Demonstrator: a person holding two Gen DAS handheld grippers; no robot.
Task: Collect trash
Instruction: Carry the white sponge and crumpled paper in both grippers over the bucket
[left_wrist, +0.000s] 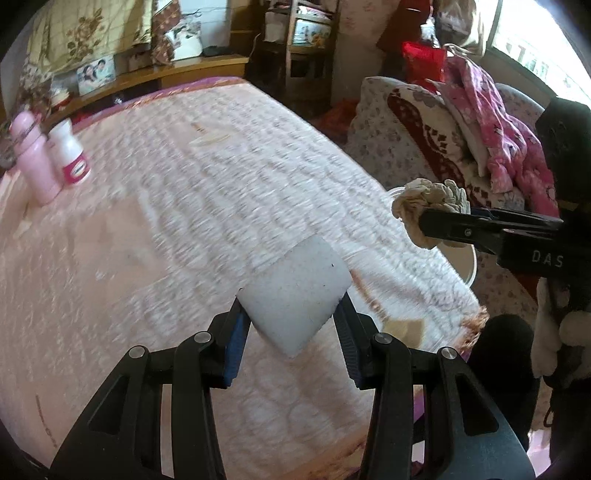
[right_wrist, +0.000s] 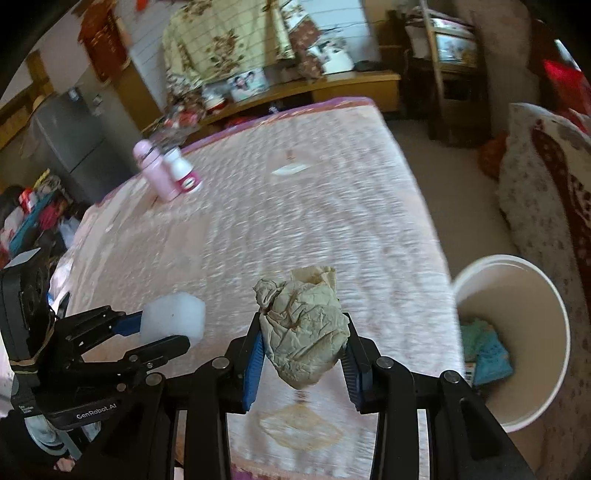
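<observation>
My left gripper (left_wrist: 293, 306) is shut on a white foam block (left_wrist: 295, 291) and holds it above the pink quilted bed (left_wrist: 184, 221). My right gripper (right_wrist: 304, 345) is shut on a crumpled beige paper wad (right_wrist: 304, 328) above the bed's near edge. The paper wad also shows in the left wrist view (left_wrist: 428, 201), and the foam block in the right wrist view (right_wrist: 173, 319). A white bucket (right_wrist: 554, 332) stands on the floor right of the bed, with blue and green trash (right_wrist: 484, 347) inside. A flat scrap (right_wrist: 290, 170) lies farther up the bed.
A pink bottle (right_wrist: 153, 171) and a white jar with a pink label (right_wrist: 183, 171) stand on the bed's far left. A sofa with a floral cover (right_wrist: 535, 177) and pink clothes (left_wrist: 495, 125) is to the right. Wooden shelves (right_wrist: 332, 85) line the far wall.
</observation>
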